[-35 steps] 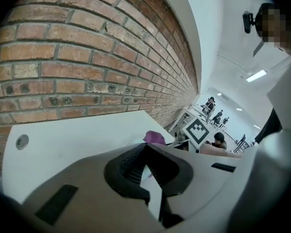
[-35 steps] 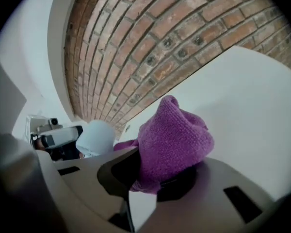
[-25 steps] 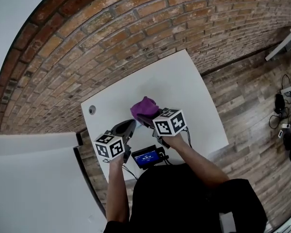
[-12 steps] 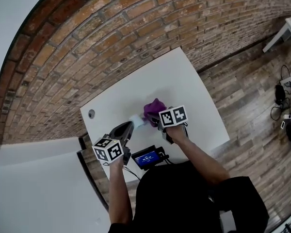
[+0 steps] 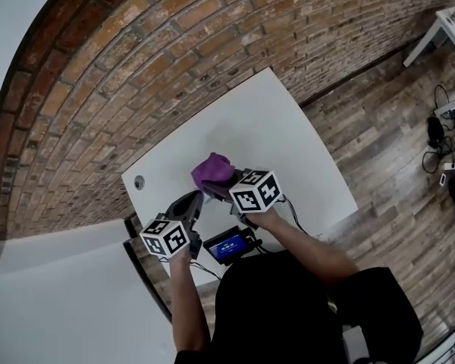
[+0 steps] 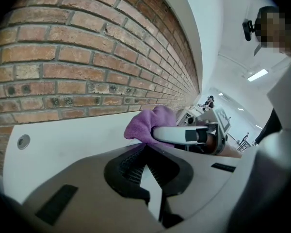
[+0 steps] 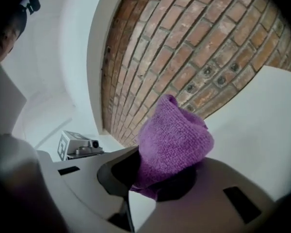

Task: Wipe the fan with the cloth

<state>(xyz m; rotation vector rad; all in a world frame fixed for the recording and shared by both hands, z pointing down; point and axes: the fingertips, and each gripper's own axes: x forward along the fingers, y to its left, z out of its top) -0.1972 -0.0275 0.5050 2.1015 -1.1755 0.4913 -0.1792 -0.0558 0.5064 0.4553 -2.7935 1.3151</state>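
A purple cloth (image 5: 211,171) is bunched in my right gripper (image 5: 223,185), which is shut on it just above the white table (image 5: 273,127). In the right gripper view the cloth (image 7: 172,144) bulges out between the jaws of that gripper (image 7: 160,178). My left gripper (image 5: 195,199) stands shut close to the left of the cloth. In the left gripper view the cloth (image 6: 148,125) sits right at that gripper's tips (image 6: 145,149), with a right finger (image 6: 179,134) beside it. No fan shows clearly; the cloth covers the spot in front of the left tips.
A brick wall (image 5: 174,44) runs along the table's far edge. A round grommet hole (image 5: 139,181) lies at the table's left end. A small device with a blue screen (image 5: 229,245) sits at the near edge. Wooden floor (image 5: 379,142) is on the right.
Half a second ago the right gripper and cloth were further right, baring a small pale thing by the left tips. They have swung back left over it. The left gripper kept still.
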